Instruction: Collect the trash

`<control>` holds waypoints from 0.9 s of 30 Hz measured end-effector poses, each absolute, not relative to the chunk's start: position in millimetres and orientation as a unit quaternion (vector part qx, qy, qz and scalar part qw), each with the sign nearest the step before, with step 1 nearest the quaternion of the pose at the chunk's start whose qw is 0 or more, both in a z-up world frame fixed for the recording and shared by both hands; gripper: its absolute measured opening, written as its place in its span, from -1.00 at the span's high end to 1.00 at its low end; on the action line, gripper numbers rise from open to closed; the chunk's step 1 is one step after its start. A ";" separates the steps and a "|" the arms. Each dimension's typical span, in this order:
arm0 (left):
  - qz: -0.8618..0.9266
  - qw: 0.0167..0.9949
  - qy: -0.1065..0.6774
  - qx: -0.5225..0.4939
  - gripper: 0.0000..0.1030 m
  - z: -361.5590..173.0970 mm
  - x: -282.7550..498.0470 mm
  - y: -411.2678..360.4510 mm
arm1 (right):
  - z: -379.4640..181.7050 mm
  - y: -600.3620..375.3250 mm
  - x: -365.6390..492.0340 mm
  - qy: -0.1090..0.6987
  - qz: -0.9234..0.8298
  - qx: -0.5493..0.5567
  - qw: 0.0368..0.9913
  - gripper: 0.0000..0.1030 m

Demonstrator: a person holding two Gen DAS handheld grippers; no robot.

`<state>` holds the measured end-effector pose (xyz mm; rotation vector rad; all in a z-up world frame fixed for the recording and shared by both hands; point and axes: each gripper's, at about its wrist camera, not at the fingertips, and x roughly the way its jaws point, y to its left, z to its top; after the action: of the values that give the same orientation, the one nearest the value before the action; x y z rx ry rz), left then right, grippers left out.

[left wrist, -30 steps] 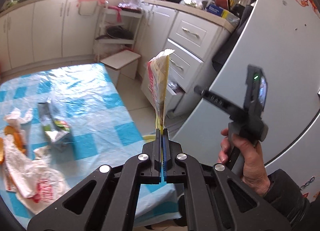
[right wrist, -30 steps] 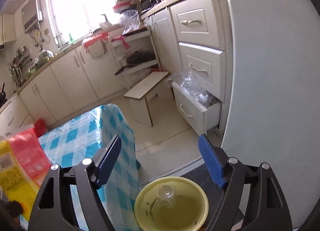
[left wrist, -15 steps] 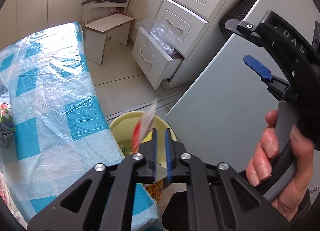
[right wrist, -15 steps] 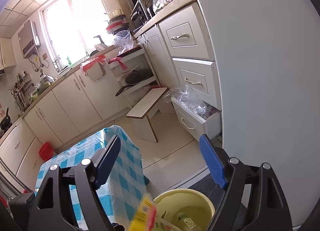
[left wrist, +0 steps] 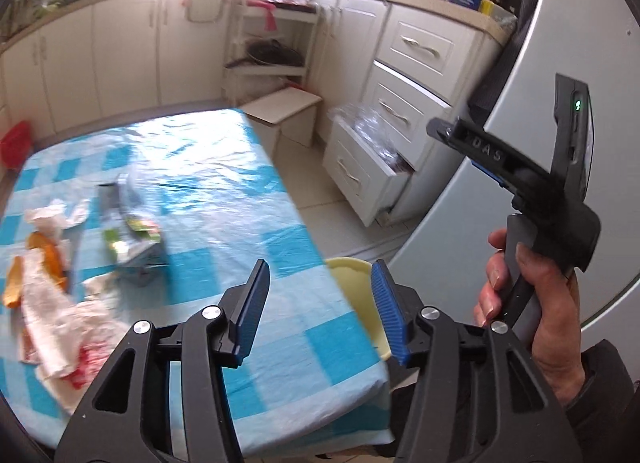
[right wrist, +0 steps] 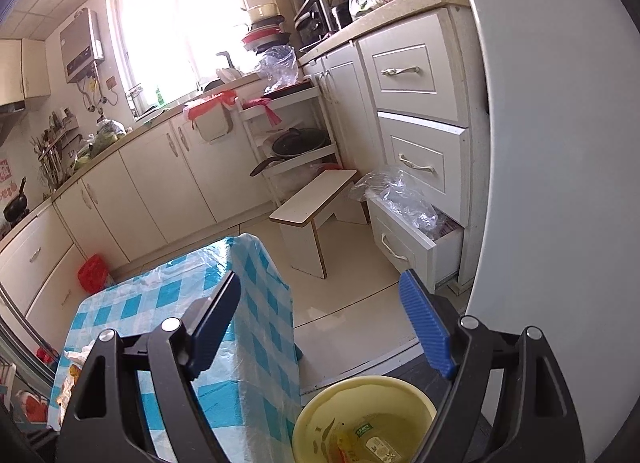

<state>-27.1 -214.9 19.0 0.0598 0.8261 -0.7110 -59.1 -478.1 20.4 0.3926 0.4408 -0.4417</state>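
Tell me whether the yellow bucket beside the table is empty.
Not empty. The right wrist view looks down into the yellow bucket: wrappers lie on its bottom, including a yellow one and a clear labelled piece.

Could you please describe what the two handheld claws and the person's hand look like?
Both the left claw and the right claw are black frames with silver bolts and ribbed blue pads. The right claw's body reads "DAS" and has a green light. The bare hand wears a dark sleeve.

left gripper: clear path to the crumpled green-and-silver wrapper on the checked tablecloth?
Probably yes. The left gripper is open and empty above the blue checked tablecloth, and nothing stands between it and the crumpled green-and-silver wrapper.
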 end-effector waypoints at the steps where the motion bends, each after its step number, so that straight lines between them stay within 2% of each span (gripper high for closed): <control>1: -0.327 0.861 0.389 0.025 0.01 21.6 -26.7 -202.5 | 20.4 -473.9 -55.7 0.219 -0.212 0.185 0.934 -0.53; 10: -0.197 0.899 0.389 -0.038 -0.05 18.3 -10.0 -69.2 | 20.0 -437.4 -34.2 0.236 -0.153 0.148 0.948 -0.54; 17: -0.095 0.900 0.414 -0.101 -0.06 -6.7 10.5 28.6 | 35.0 -369.3 -13.9 0.251 -0.019 0.109 0.962 -0.54; 22: -0.056 0.898 0.414 -0.138 -0.06 -16.3 20.0 72.2 | 22.9 -291.1 6.7 0.301 0.124 0.067 0.943 -0.54; 27: -0.042 0.898 0.411 -0.153 -0.06 -19.4 24.0 91.6 | 0.4 -233.9 21.3 0.346 0.186 0.018 0.919 -0.54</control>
<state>24.0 91.6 -19.4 -0.3175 0.8519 -0.0865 21.3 -233.9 0.4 0.0374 0.7113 0.3822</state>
